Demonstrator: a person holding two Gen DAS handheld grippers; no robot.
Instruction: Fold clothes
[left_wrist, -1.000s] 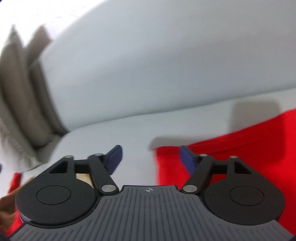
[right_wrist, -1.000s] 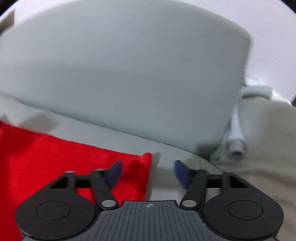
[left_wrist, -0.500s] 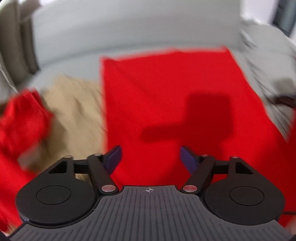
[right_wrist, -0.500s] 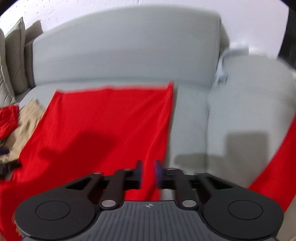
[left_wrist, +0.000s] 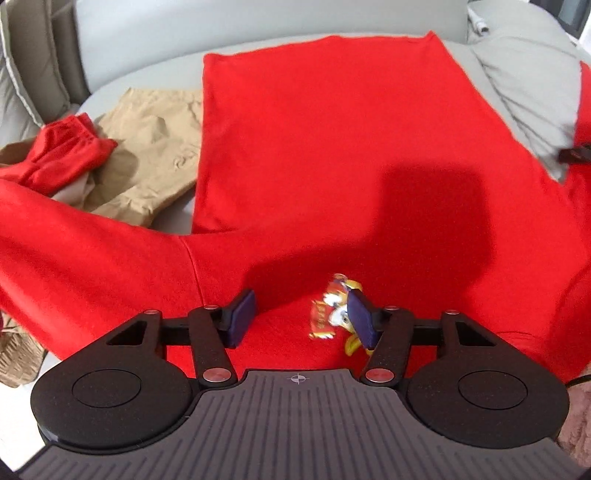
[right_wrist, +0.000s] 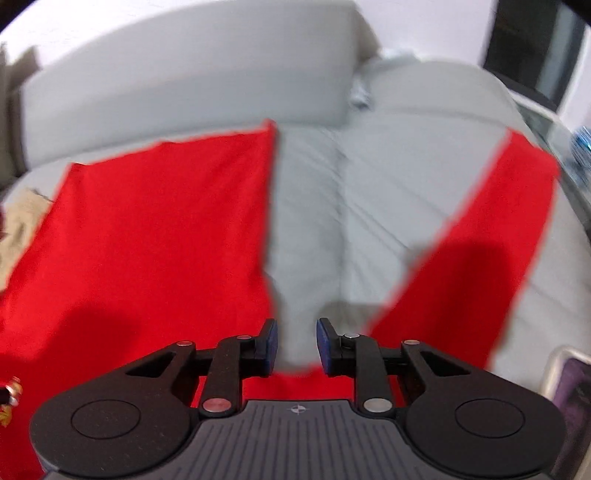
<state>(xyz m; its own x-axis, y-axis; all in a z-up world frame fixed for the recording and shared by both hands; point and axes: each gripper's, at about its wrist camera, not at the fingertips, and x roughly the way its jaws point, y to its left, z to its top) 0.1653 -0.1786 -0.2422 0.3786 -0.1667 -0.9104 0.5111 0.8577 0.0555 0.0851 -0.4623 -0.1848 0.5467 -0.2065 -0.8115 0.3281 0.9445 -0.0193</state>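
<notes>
A red long-sleeved shirt lies spread flat on the grey sofa seat, hem toward the backrest. Its chest carries a small cartoon print. My left gripper hovers open just over that print, with nothing between its pads. One sleeve runs out to the left. In the right wrist view the other sleeve slants off to the right. My right gripper hangs above the gap between body and sleeve; its jaws are opening from a narrow gap and hold nothing.
A crumpled tan garment and a bunched red one lie left of the shirt. Behind them is the sofa backrest, with cushions at the far left. A woven basket sits low on the left. A glass table stands at right.
Both grippers have pulled back from the shirt's hem near the backrest to its chest end. The right jaws shut, then parted slightly. The left jaws narrowed a little.
</notes>
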